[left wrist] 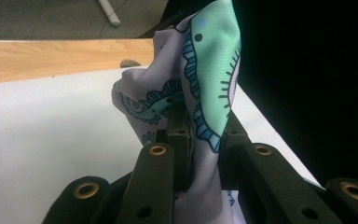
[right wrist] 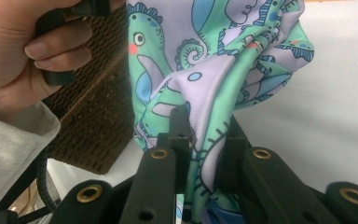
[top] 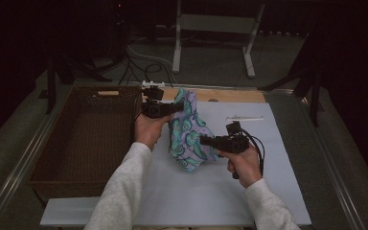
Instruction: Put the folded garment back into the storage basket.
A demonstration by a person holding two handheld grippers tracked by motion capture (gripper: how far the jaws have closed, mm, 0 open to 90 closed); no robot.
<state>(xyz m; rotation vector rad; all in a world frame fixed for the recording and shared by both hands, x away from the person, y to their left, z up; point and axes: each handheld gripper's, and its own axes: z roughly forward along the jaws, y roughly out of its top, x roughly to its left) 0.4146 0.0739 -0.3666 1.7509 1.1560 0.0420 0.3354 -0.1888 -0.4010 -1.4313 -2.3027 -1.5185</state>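
Both grippers pinching one slick printed cloth

Left gripper (top: 175, 109) and right gripper (top: 206, 141) clamp the crumpled seahorse-print cloth (top: 188, 132), lifted over the white mat (top: 268, 158); the woven wicker basket (top: 57, 158) sits beside it.

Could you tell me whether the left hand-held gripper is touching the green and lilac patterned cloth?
Touching. The left gripper view shows the left hand-held gripper closed on a fold of the green and lilac patterned cloth, both jaws pressing the fabric.
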